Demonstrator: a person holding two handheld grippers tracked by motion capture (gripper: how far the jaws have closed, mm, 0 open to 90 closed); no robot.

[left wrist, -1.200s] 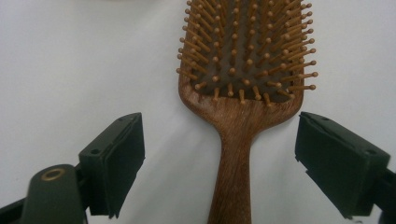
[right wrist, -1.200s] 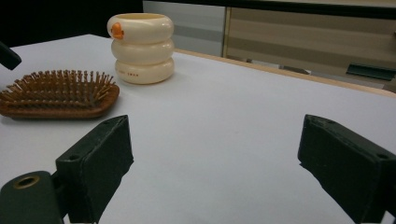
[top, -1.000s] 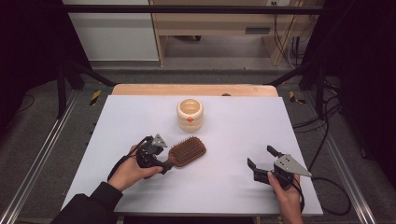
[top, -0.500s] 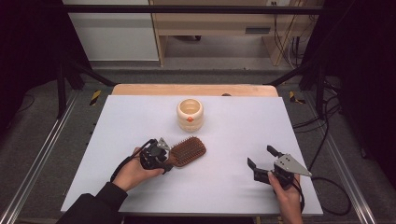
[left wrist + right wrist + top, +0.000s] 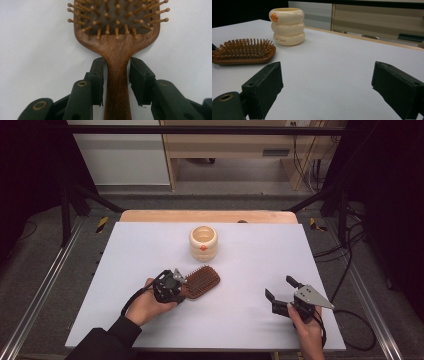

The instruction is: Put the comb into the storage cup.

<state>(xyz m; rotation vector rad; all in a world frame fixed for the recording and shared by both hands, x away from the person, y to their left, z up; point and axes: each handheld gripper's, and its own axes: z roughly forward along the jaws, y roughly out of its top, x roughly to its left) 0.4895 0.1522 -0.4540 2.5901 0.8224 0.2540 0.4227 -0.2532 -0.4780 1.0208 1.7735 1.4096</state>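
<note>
A wooden paddle hairbrush [image 5: 202, 281] lies bristles up on the white table [image 5: 145, 245], left of centre. My left gripper [image 5: 182, 286] is at its handle end. In the left gripper view the brush [image 5: 117, 42] has its narrow handle between my left gripper's [image 5: 117, 75] two jaws, with thin slivers of table showing on both sides, so the jaws are open around it. My right gripper [image 5: 279, 286] rests near the front right, jaws wide open and empty. In the right gripper view the same gripper [image 5: 327, 77] faces the brush [image 5: 243, 51].
A cream ringed cup [image 5: 203, 243] with an orange dot stands upright behind the brush; the right gripper view shows this cup [image 5: 288, 26] at the far left. A wooden strip [image 5: 210, 216] runs along the table's far edge. Cables trail off the right side.
My left gripper has slid right, bringing its jaws around the brush handle. The brush, the cup and the right gripper have stayed in place.
</note>
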